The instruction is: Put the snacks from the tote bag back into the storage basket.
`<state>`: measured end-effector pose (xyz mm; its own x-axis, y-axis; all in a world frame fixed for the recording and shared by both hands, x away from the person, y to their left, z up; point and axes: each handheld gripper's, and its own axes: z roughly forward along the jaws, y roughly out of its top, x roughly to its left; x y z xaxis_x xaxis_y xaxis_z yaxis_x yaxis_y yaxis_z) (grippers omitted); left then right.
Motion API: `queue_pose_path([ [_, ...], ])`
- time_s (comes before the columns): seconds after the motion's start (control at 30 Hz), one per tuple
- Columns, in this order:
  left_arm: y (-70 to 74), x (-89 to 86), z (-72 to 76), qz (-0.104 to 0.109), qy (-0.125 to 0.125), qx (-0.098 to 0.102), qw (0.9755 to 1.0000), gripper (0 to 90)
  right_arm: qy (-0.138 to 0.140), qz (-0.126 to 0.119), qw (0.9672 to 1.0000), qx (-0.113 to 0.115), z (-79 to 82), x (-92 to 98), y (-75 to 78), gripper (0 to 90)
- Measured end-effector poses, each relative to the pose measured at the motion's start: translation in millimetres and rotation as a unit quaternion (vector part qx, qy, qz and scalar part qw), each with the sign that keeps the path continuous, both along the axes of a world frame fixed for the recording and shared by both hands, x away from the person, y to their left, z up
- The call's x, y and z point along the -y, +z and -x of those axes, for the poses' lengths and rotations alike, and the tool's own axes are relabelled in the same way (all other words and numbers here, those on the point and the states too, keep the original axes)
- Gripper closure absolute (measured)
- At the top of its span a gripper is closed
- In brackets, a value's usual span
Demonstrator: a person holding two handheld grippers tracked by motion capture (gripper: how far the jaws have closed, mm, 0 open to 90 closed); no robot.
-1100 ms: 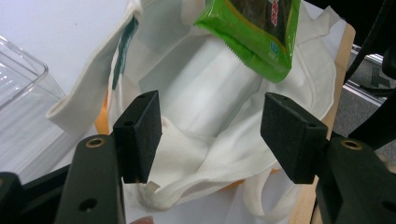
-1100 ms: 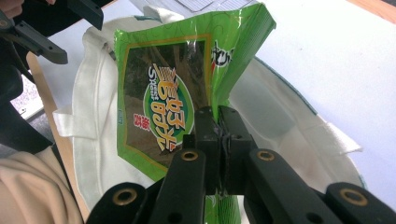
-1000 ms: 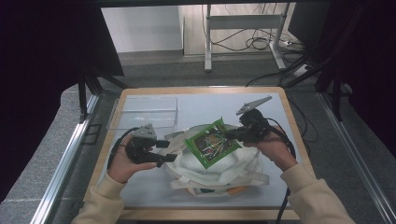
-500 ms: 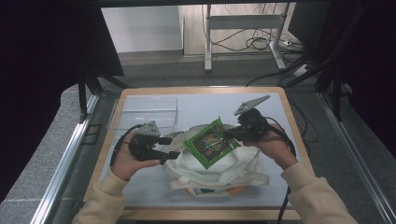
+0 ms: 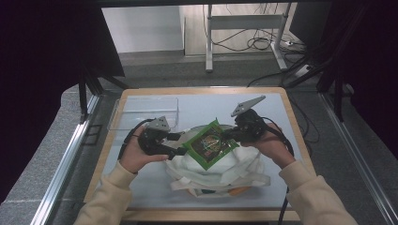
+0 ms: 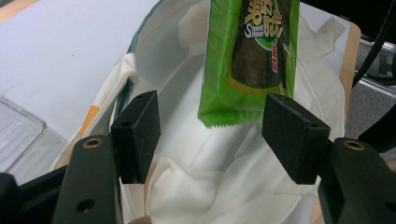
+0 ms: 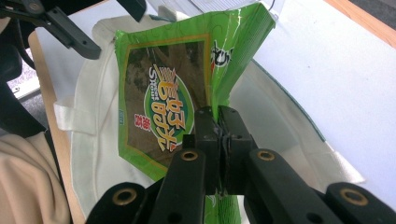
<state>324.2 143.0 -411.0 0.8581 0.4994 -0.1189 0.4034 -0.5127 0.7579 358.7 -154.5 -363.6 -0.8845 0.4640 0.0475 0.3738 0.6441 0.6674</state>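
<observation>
Green snack packet (image 5: 209, 144) above white cloth bag (image 5: 225, 171); clear tray (image 5: 141, 111) apart.

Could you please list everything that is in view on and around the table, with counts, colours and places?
snack packet: one, green with a dark panel, held above the bag, pinched at one edge
cloth bag: one, white with orange and green trim, at the near middle of the table
plastic tray: one, clear, at the far left of the table
table: one, pale top with a wooden rim
metal frame: one, grey, on the floor beyond, with cables
left gripper: one, black, jaws open beside the packet's lower end
right gripper: one, black, shut on the packet
sleeves: two, cream
</observation>
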Motion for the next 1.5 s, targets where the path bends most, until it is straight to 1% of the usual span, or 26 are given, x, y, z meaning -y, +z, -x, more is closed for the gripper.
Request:
queue_pose_path([
  [0.03, 0.4, 1.4, -1.3, -0.001, -0.004, -0.001, 1.0000, 37.2, 0.000, 0.000, 1.0000, 0.000, 0.4, -0.1, 0.3, 87.0],
  [0.1, 2.4, 5.3, -3.0, -0.004, -0.010, -0.003, 0.9999, 37.4, 0.007, -0.001, 1.0000, 0.006, 1.7, -1.1, 0.9, 86.9],
  [0.13, 3.5, 6.4, -3.3, -0.003, -0.012, -0.004, 0.9999, 37.4, 0.007, -0.001, 1.0000, 0.006, 1.7, -1.1, 0.9, 86.9],
  [0.23, 7.3, 10.1, -5.3, 0.000, -0.020, -0.007, 0.9998, 38.6, 0.019, 0.001, 0.9997, 0.014, 3.4, -2.8, 0.8, 86.8],
  [0.27, 7.3, 11.5, -6.5, 0.002, -0.022, -0.010, 0.9997, 40.1, 0.029, 0.000, 0.9994, 0.019, 4.4, -4.5, 0.9, 86.8],
  [0.33, 6.2, 14.7, -9.2, -0.001, -0.030, -0.018, 0.9994, 41.0, 0.031, -0.001, 0.9993, 0.020, 4.9, -5.8, 1.0, 86.8],
  [0.4, 4.2, 18.3, -10.6, -0.013, -0.037, -0.022, 0.9990, 45.1, 0.041, -0.001, 0.9989, 0.023, 5.9, -8.8, 0.9, 86.7],
  [0.43, 3.2, 20.0, -10.8, -0.014, -0.044, -0.027, 0.9986, 46.8, 0.047, -0.001, 0.9986, 0.025, 6.5, -10.7, 0.7, 86.6],
  [0.47, 1.7, 21.7, -10.4, -0.009, -0.050, -0.033, 0.9982, 49.5, 0.052, 0.001, 0.9982, 0.028, 7.6, -12.6, 0.5, 86.5],
  [0.53, -0.5, 23.5, -10.5, -0.010, -0.065, -0.040, 0.9970, 55.4, 0.064, 0.004, 0.9974, 0.034, 9.0, -16.2, -0.1, 86.5],
  [0.57, -1.4, 24.6, -10.1, -0.019, -0.066, -0.040, 0.9968, 59.0, 0.067, 0.006, 0.9971, 0.036, 9.4, -17.6, -0.4, 86.4],
  [0.63, -2.9, 24.6, -10.1, -0.023, -0.065, -0.045, 0.9966, 62.4, 0.073, 0.012, 0.9964, 0.041, 9.9, -19.9, -1.1, 86.1],
  [0.67, -3.5, 24.1, -10.2, -0.019, -0.062, -0.049, 0.9967, 64.1, 0.076, 0.014, 0.9961, 0.043, 10.2, -20.5, -1.5, 86.0],
  [0.77, -3.9, 21.4, -11.1, -0.014, -0.064, -0.055, 0.9963, 68.8, 0.083, 0.017, 0.9951, 0.051, 10.9, -21.1, -2.2, 85.2],
  [0.83, -4.0, 20.2, -11.2, -0.009, -0.061, -0.063, 0.9961, 70.6, 0.082, 0.018, 0.9951, 0.052, 10.9, -21.3, -2.7, 84.1],
  [0.93, -4.3, 19.2, -11.0, -0.011, -0.062, -0.066, 0.9959, 72.0, 0.083, 0.014, 0.9950, 0.054, 10.6, -21.0, -3.5, 81.9],
  [1.0, -4.9, 19.6, -10.0, -0.014, -0.058, -0.066, 0.9960, 72.4, 0.083, 0.011, 0.9950, 0.054, 10.5, -20.5, -4.1, 80.8],
  [1.03, -5.3, 19.6, -9.6, -0.015, -0.059, -0.066, 0.9959, 72.5, 0.083, 0.004, 0.9951, 0.053, 10.5, -19.8, -4.4, 79.8],
  [1.1, -6.2, 20.0, -8.0, -0.016, -0.056, -0.067, 0.9961, 72.6, 0.080, -0.007, 0.9957, 0.048, 10.7, -18.1, -4.8, 76.1],
  [1.17, -6.7, 19.3, -7.1, -0.019, -0.052, -0.063, 0.9965, 72.6, 0.074, -0.017, 0.9961, 0.045, 11.8, -16.3, -3.9, 67.4],
  [1.2, -6.6, 18.3, -6.4, -0.019, -0.049, -0.062, 0.9967, 72.6, 0.069, -0.022, 0.9963, 0.047, 12.9, -15.0, -3.1, 62.2],
  [1.23, -6.3, 17.2, -6.1, -0.019, -0.047, -0.061, 0.9968, 72.7, 0.061, -0.030, 0.9965, 0.049, 13.9, -12.5, -1.8, 59.3],
  [1.33, -5.3, 14.2, -5.0, -0.010, -0.043, -0.057, 0.9974, 72.6, 0.039, -0.054, 0.9970, 0.039, 15.6, -5.5, 1.3, 51.4],
  [1.37, -4.9, 13.4, -4.1, -0.005, -0.040, -0.056, 0.9976, 72.6, 0.033, -0.058, 0.9970, 0.039, 16.2, -3.8, 1.9, 49.7],
  [1.43, -4.4, 12.1, -3.8, -0.003, -0.038, -0.053, 0.9979, 72.6, 0.018, -0.073, 0.9965, 0.038, 18.2, 1.4, 3.4, 46.3],
  [1.5, -3.6, 10.6, -3.2, -0.001, -0.033, -0.051, 0.9982, 72.6, 0.002, -0.081, 0.9959, 0.040, 20.2, 5.5, 4.4, 43.2],
])
